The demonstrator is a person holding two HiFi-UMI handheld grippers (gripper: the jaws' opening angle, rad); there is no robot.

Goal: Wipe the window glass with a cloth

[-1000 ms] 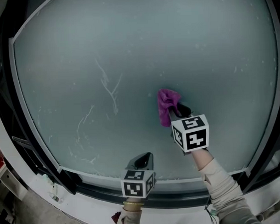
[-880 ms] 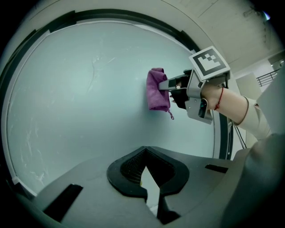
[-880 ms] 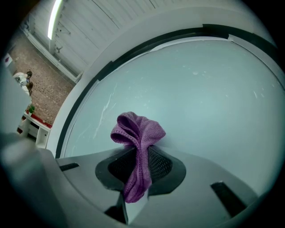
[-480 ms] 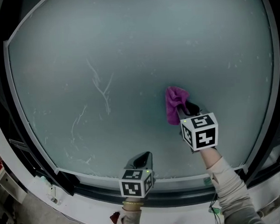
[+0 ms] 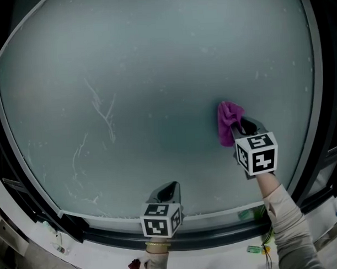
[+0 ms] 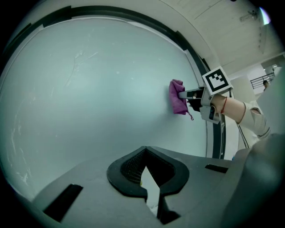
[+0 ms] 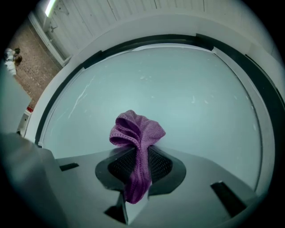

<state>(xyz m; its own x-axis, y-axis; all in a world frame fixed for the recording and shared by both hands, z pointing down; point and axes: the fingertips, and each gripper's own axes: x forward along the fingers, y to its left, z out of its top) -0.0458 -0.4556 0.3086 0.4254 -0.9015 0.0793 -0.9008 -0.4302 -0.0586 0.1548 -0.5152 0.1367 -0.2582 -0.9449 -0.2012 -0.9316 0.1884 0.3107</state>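
Cloth point(image 5: 227, 121) pinched in right tool point(image 5: 244, 124), against window glass point(image 5: 155, 76) near right edge, left tool point(image 5: 169, 188) pressed together, at bottom edge

R hand-held gripper point(image 5: 242, 126) pinches purple cloth point(image 5: 227, 121) against window glass point(image 5: 155, 76) just ahead of it. L hand-held gripper point(image 5: 166, 191) sits low-left of it, by glass's bottom edge.

Three close views, one window glass point(image 5: 155, 60)
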